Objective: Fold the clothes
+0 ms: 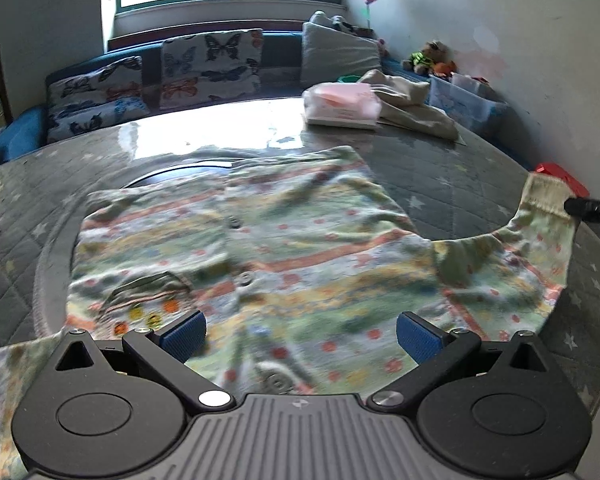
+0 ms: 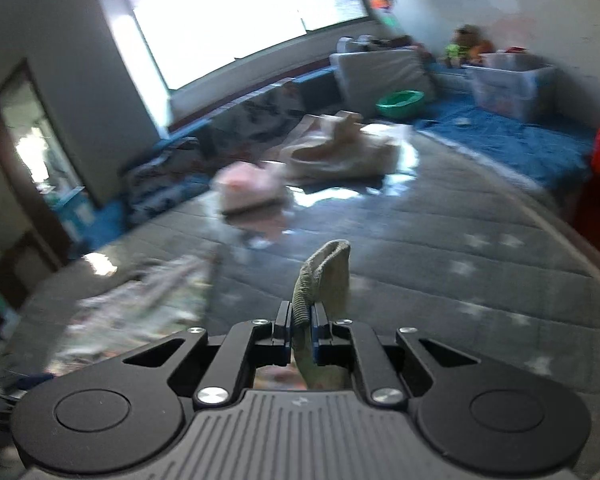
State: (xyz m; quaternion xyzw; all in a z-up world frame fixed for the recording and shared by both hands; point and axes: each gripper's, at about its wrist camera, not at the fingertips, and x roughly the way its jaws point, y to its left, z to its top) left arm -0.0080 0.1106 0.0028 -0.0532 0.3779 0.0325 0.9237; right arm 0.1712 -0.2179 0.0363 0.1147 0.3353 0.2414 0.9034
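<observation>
Early stage: colourful printed button-front garment [image 1: 260, 248] spread flat, unfolded. Right gripper [image 2: 301, 320] clamped on ribbed sleeve cuff [image 2: 324, 276], raised. Left gripper [image 1: 300, 334] jaws apart, empty.

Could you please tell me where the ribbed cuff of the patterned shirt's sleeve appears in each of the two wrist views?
Left wrist view: the ribbed cuff sits at the far right edge, lifted off the table and pinched by the right hand-held gripper.
Right wrist view: the ribbed cuff stands at lower centre, clamped between the gripper's shut pads.
Shared landmark: the pink folded stack on the table.
</observation>
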